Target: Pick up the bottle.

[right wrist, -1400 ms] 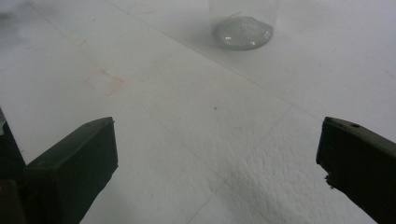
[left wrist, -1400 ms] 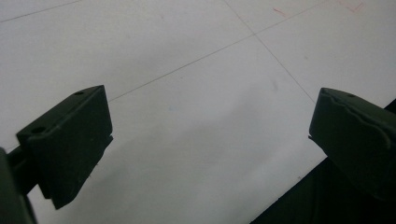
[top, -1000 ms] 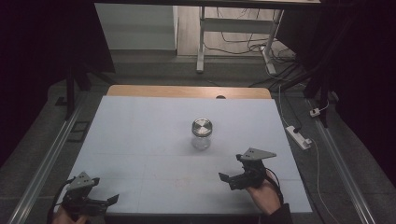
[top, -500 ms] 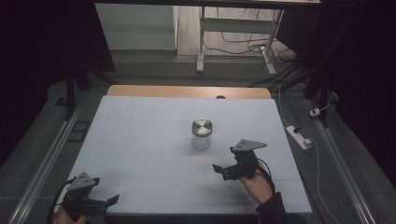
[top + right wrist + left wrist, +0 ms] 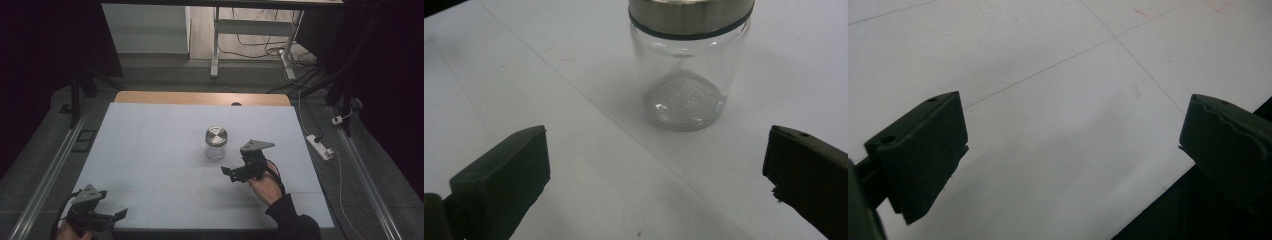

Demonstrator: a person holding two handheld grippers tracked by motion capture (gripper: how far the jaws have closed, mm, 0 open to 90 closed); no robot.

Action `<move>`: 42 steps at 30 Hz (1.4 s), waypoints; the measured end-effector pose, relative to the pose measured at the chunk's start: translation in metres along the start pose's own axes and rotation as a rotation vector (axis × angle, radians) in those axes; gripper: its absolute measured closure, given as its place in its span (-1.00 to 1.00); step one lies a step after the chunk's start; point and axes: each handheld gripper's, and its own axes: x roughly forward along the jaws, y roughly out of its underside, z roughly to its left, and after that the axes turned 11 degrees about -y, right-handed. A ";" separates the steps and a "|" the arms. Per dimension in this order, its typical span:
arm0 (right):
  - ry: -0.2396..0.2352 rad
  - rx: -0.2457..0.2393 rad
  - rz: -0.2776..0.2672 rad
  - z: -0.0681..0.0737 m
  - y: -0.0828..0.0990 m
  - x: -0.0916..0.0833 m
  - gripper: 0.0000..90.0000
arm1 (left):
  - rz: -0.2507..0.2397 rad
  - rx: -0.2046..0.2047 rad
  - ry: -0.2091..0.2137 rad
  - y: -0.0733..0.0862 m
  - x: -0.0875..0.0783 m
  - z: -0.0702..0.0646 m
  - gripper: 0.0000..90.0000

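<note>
a small glass jar [image 5: 216, 143] stands upright near the middle of the white tabletop [image 5: 150, 150]. its wall is clear, and its bumpy round bottom shows through the glass in the right gripper view [image 5: 685, 75]. a shiny silver lid [image 5: 216, 135] sits on top with a dark ring under it. nothing can be seen inside the jar.

the right tongs [image 5: 231, 173] are just beside the jar, low and to its right, pointing toward it but not touching. its jaws are spread wide apart with nothing between them. a hand [image 5: 265, 187] in a dark sleeve holds it. a second ago the right tongs were farther back, closer to the near edge; they have come up toward the jar.

the left tongs [image 5: 119, 215] are at the near left corner of the tabletop, well apart from the jar, jaws spread wide too and holding nothing. they have stayed in that spot. the jar has not moved.
</note>
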 end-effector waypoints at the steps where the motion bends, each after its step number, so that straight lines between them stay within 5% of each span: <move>1: 0.000 0.000 0.000 0.000 0.000 0.000 -1.00 | 0.000 0.000 0.000 0.000 0.000 0.000 -1.00; 17: 0.047 -0.021 0.028 -0.013 -0.022 0.035 -1.00 | -0.002 -0.004 0.006 0.000 0.000 0.001 -0.99; 42: 0.036 -0.024 0.037 -0.031 -0.036 0.068 -1.00 | -0.002 -0.012 0.014 0.001 0.000 0.002 -0.99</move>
